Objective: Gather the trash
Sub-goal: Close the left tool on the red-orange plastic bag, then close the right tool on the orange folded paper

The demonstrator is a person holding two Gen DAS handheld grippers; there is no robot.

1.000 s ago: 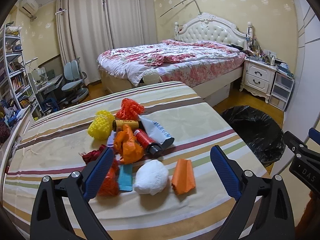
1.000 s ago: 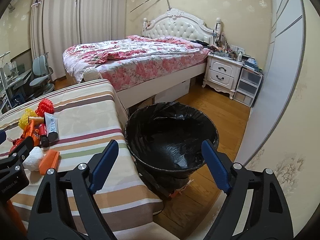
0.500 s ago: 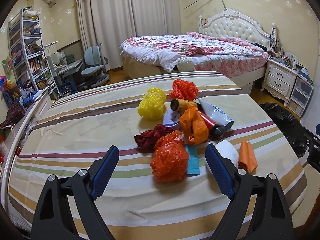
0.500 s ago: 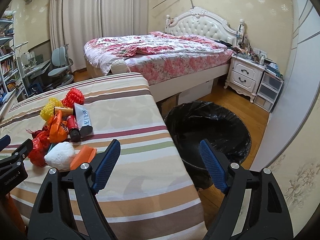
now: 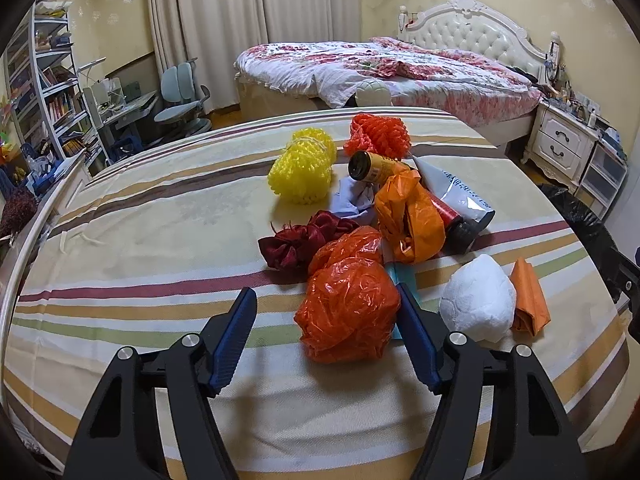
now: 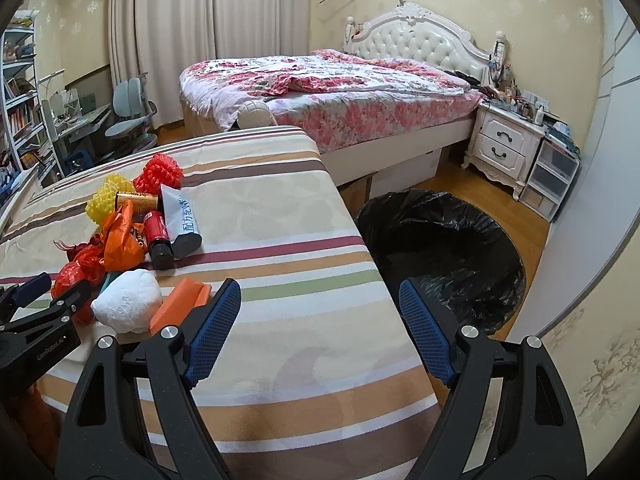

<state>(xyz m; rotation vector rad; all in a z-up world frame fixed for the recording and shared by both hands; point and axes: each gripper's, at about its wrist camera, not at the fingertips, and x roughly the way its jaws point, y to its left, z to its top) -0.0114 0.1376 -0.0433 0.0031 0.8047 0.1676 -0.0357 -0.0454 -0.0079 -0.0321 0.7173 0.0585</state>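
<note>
My left gripper (image 5: 326,336) and right gripper (image 6: 320,330) look alike: black plastic arms with triangular cut-outs and round silver screw heads. Each finger ends in a ribbed blue pad (image 5: 234,336), and the left gripper's side bears small pale lettering.

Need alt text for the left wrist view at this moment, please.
The left gripper has just been closing around a crumpled orange-red plastic bag on a striped tablecloth; its left pad is still clear of it. Beyond lie more trash items, including a white wad and yellow foam net.
</note>
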